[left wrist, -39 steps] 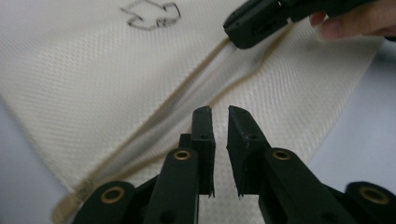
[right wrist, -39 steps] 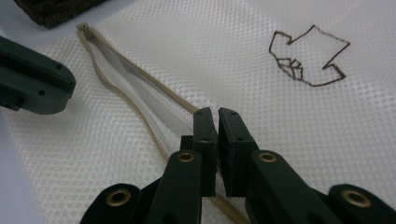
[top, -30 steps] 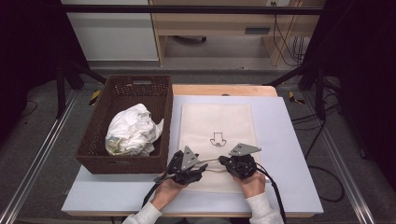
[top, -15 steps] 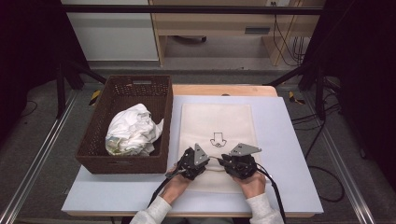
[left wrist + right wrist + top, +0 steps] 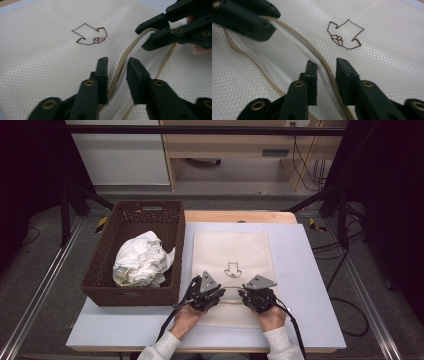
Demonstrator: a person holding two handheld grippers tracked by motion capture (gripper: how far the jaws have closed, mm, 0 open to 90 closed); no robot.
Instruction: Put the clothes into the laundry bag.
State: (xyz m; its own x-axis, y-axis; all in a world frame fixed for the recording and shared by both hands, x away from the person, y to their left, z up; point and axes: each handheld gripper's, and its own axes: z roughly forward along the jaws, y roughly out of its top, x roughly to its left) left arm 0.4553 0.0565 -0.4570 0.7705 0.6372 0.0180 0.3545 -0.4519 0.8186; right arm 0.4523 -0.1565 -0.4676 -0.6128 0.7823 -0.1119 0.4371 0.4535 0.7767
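While both jaws straddle its raised zipper edge [image 5: 122,65] spread, the cream mesh bag [image 5: 231,251] lies flat.

Both grippers, left gripper [image 5: 214,289] and right gripper [image 5: 247,292], rest near the mesh bag's [image 5: 231,251] near end, seemingly lifting its edge.

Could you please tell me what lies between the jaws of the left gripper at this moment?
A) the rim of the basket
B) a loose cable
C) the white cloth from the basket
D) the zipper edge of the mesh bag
D: in the left gripper view the tan zipper edge of the mesh bag runs up between the jaws of the left gripper, which stand slightly apart either side of it.
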